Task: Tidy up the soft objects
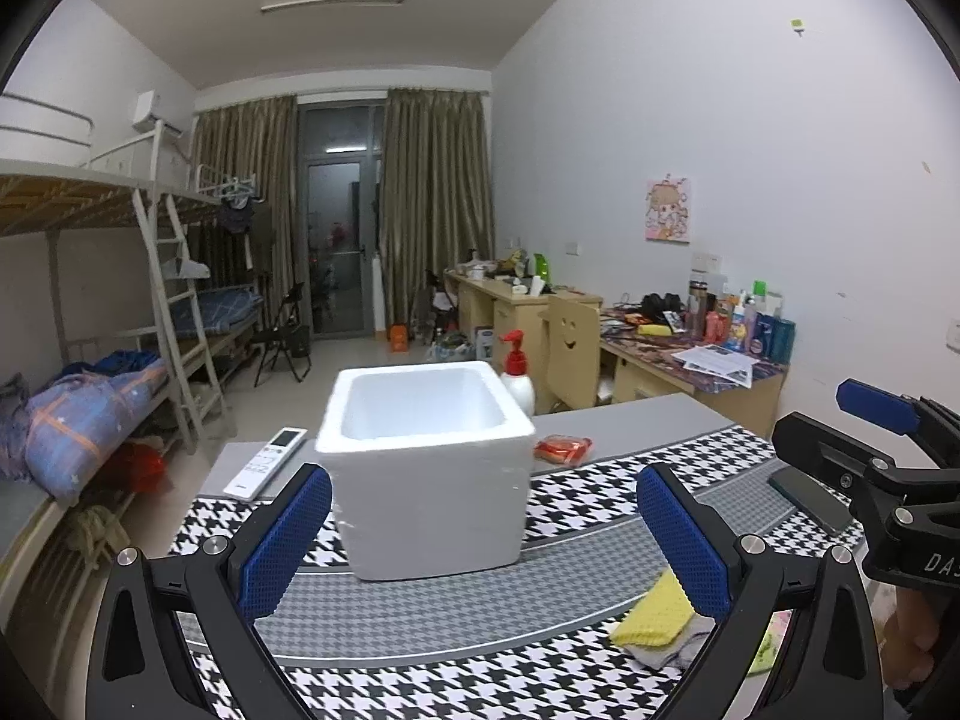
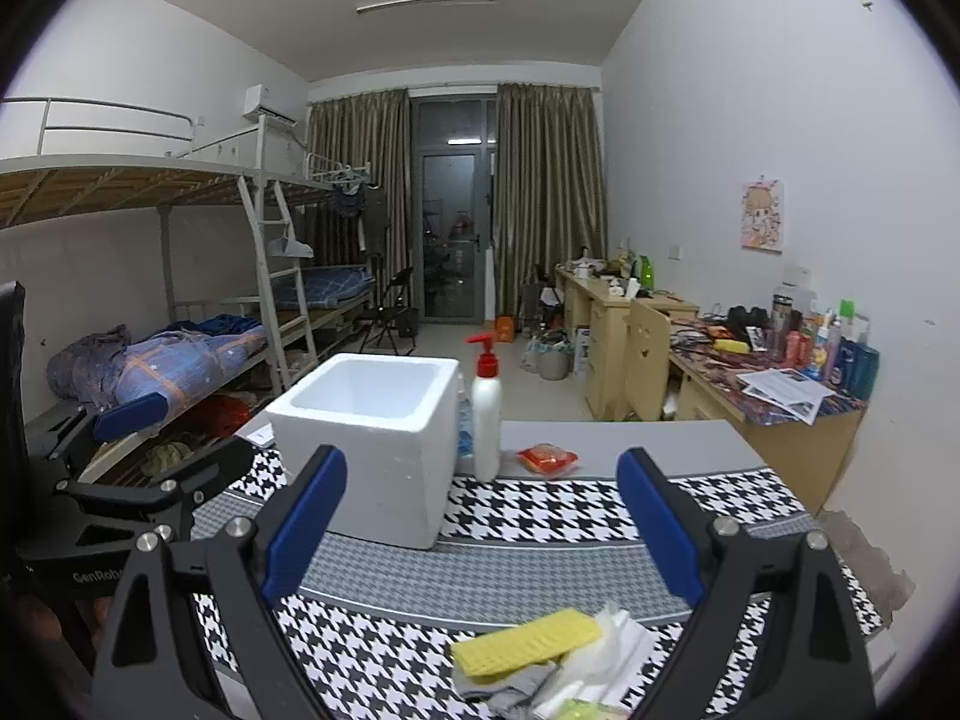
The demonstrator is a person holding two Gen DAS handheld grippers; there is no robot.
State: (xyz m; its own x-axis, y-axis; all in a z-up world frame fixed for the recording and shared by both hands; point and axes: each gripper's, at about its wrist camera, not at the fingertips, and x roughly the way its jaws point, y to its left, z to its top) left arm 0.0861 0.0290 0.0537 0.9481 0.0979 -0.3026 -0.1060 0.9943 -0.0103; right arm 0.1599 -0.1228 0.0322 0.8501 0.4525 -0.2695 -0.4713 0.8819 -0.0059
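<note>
Right wrist view: my right tongs (image 2: 480, 531) spread wide, nothing between pads, hovering above pile of soft things at near edge of checked mat (image 2: 540, 510) – yellow sponge (image 2: 525, 648) on top, grey cloth (image 2: 510, 687) under it, clear plastic wrap (image 2: 606, 654) beside. Left tongs (image 1: 483, 540) likewise released and empty, aimed at white foam box (image 1: 429, 462), which stands open and looks empty. Judge sorting not yet begun. Next move: lower right tongs onto sponge, pinch gently, carry to box. Pump bottle (image 2: 486, 414) stands just beside box; keep clear
</note>
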